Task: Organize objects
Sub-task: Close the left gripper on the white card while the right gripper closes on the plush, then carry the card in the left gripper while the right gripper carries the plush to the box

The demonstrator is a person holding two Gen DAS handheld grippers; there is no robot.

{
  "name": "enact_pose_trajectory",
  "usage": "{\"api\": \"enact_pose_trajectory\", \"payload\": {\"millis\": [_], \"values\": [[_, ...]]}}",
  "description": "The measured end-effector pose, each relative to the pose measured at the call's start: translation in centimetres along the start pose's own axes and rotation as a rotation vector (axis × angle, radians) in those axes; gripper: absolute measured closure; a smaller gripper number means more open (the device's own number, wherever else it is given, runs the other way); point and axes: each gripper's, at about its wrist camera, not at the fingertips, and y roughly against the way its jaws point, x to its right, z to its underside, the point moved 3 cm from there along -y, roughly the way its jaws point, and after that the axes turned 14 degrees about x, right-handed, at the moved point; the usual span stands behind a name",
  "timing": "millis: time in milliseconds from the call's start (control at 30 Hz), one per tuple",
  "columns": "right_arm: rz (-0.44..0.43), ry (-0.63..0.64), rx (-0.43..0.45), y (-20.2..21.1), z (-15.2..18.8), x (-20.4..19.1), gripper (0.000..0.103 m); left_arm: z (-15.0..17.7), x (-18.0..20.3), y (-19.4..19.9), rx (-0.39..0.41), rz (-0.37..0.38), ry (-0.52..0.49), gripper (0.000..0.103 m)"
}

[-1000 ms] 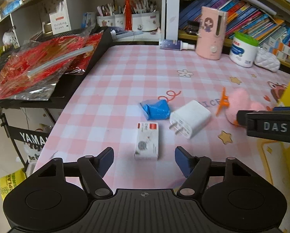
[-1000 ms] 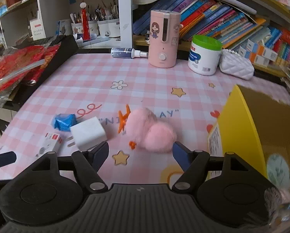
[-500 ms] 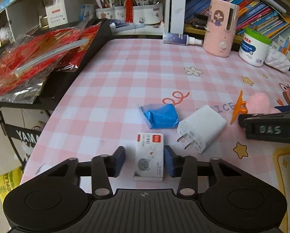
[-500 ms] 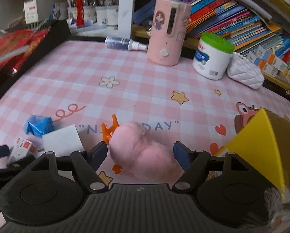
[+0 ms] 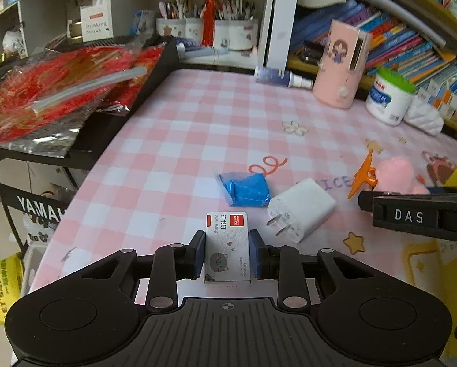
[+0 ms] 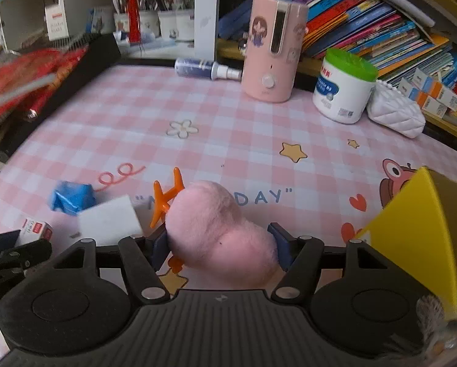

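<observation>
Nearest, the left tongs (image 5: 227,255) are clenched on the staple box (image 5: 227,246) — blue pads flat against its two long sides, the box at the near edge of the counter (image 5: 197,116). It looks light and stiff, a small cardboard carton, so a side grip like this should hold without crushing; the glossy print could be a little slippery.

The right tongs (image 6: 220,244) are closed around the pompom clip (image 6: 220,229), pads pressing into the pink fluff on both sides. I judge it very light and soft: the fluff gives, so the grip may be spongy, and the firmer hold would be nearer the orange plastic claw (image 6: 167,198) that sticks out on the far left of it. Just right of these tongs stands the yellow box (image 6: 418,229), open — probably where things go.

A little farther lie the white charger (image 5: 300,209), prongs toward the near side, and the blue packet (image 5: 246,188) just beyond it to the left, both loose. The charger is hard and denser; the packet crinkly.

Farthest, by the shelves, stand the pink dispenser (image 6: 272,49) and a green-lidded tub (image 6: 344,88).
</observation>
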Motion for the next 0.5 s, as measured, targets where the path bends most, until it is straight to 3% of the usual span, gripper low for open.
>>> {"api": "enact_pose_trajectory", "payload": {"millis": [500], "values": [[-0.042, -0.071, 0.000, 7.7, 2.4, -1.1, 0.039, 1.4, -0.3, 7.3, 0.051, 0.049, -0.011, 0.075]]}}
